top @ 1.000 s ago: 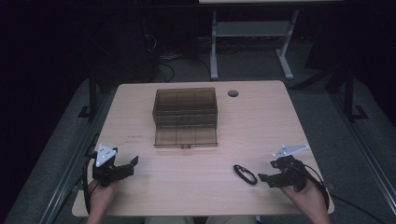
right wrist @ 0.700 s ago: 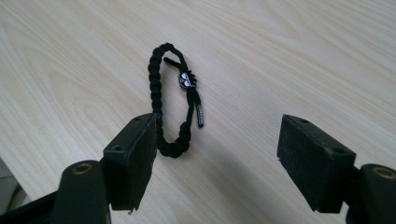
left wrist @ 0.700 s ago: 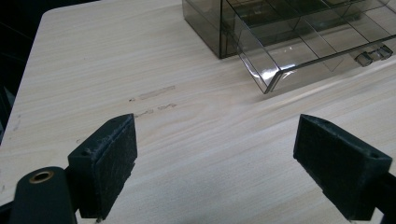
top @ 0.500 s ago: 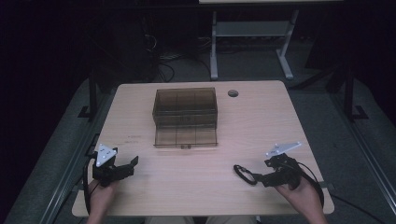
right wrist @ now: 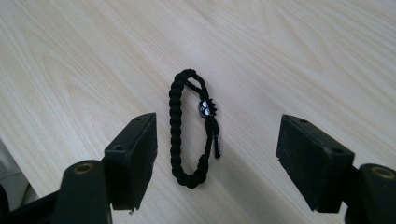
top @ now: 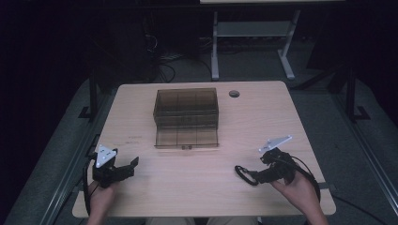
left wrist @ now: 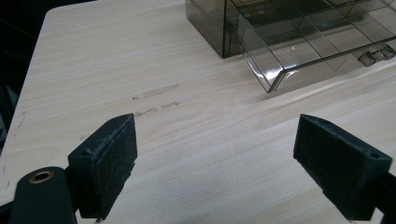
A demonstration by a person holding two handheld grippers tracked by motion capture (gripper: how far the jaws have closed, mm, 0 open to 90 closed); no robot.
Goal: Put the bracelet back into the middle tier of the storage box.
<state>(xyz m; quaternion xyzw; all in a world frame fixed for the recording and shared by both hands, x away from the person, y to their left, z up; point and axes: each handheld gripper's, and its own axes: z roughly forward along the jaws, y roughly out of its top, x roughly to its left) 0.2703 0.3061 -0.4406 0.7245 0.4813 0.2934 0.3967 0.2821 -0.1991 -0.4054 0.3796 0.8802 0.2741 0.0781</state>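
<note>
Landmark: the smoky transparent organizer box (top: 186, 117) stands at the middle of the tabletop (top: 141, 93), toward its far edge, with its lid or front tray lying open toward the person.
Bracelet: a black braided bracelet (right wrist: 191, 128) lies flat on the wood, well apart from the box, to the front right of it near the person's edge; in the high view it is a small dark loop (top: 244, 175).
Bracelet details: it has a small dark bead (right wrist: 206, 108) and a short loose cord end (right wrist: 217, 142) on one side of the loop.
Right claw: the right claw (right wrist: 217, 161) is released, its jaws spread wide; in the right gripper view the bracelet lies between the two jaws and a little ahead of them, touching neither one.
Right claw place: in the high view the right claw (top: 257, 177) is just beside the bracelet, in front and right of the box, held by the person's right hand (top: 296, 190).
Left claw: the left claw (left wrist: 224, 168) is also released, jaws wide apart with bare wood between them.
Left claw place: in the high view the left claw (top: 127, 168) is to the front left of the box, well apart from it, and points toward the box corner.
Other thing: a small dark round hole cover (top: 233, 93) sits just to the right of the box, at the far side.
</note>
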